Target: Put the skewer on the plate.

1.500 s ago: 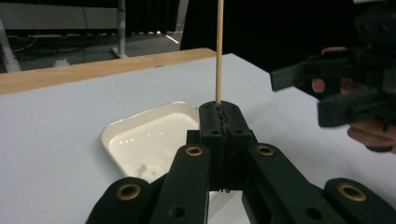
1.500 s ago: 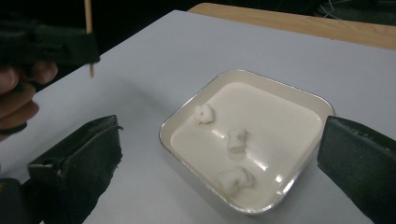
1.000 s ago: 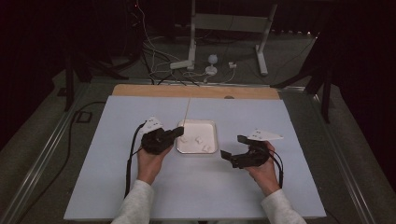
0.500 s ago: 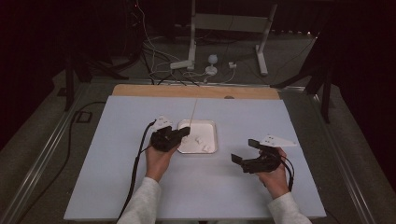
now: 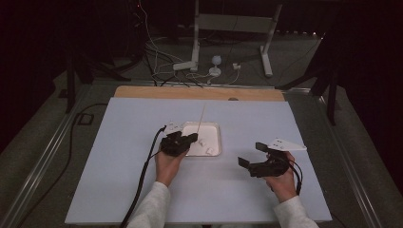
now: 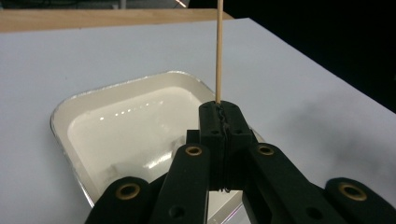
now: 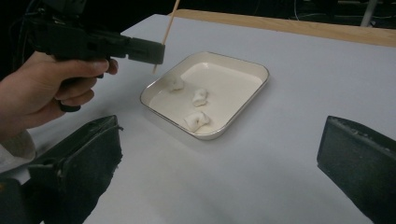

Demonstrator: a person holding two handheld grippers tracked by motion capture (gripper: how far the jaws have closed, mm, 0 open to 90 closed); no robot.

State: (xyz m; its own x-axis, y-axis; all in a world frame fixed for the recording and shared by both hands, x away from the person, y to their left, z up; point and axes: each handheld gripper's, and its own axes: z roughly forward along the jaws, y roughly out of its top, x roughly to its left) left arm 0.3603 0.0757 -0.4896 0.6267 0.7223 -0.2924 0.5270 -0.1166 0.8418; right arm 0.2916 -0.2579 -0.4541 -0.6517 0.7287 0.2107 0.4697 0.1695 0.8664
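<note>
High view: a white tray (image 5: pixel 216 130) sits near the middle of the pale surface (image 5: pixel 119 180). The left hand-held gripper (image 5: pixel 190 138) is at the tray's left rim, jaws pressed together on a thin wooden skewer (image 5: pixel 202 118) that slants up and away over the tray. The right hand-held gripper (image 5: pixel 251 155) is well apart to the right of the tray, jaws spread, holding nothing.

Left gripper view: the jaws pinch the skewer (image 6: pixel 218 51) at its lower end; it rises straight from between them. The tray (image 6: pixel 63 116) lies just beyond and below.

Right gripper view: both jaws stand wide apart at the frame edges. The tray (image 7: pixel 254 91) holds three small white pieces (image 7: pixel 196 120) in its near-left half. The left hand-held gripper (image 7: pixel 156 50) hovers over the tray's left corner, the skewer (image 7: pixel 168 23) clamped in it, its short lower tip just above the tray rim.
</note>
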